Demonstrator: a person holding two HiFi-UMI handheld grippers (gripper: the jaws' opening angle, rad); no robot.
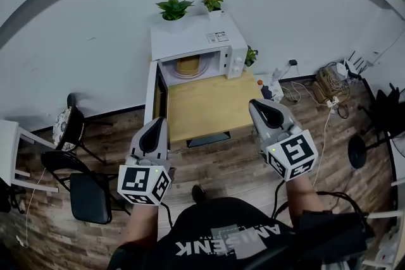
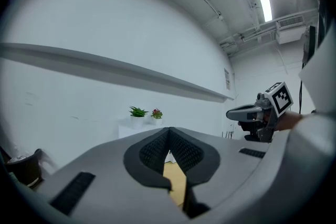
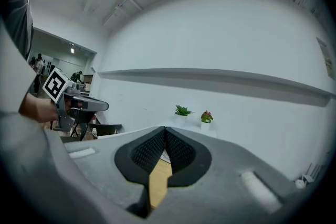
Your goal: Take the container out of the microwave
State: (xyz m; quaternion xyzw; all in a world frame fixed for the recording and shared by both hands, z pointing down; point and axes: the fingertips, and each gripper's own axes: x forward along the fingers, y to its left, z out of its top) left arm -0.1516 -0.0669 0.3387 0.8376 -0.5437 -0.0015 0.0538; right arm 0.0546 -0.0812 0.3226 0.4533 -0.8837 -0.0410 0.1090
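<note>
left tongs (image 1: pixel 158 121) level, closed | right tongs (image 1: pixel 255 104) level, closed | facing microwave (image 1: pixel 193 38)

Opening: the door (image 1: pixel 155 88) of the microwave (image 1: pixel 199 40) stands swung wide to the left; mouth unblocked, only the container (image 1: pixel 188 64) inside.
Front: bare wood of the table (image 1: pixel 205 107), open from the near edge.
Left: the open door walls the table's left edge; chairs (image 1: pixel 88 193) on the floor beyond.
Right: small plant (image 1: pixel 251 55) just beside the microwave; cables (image 1: pixel 316 88) on the floor.
Top: two potted plants (image 1: pixel 174 8).
</note>
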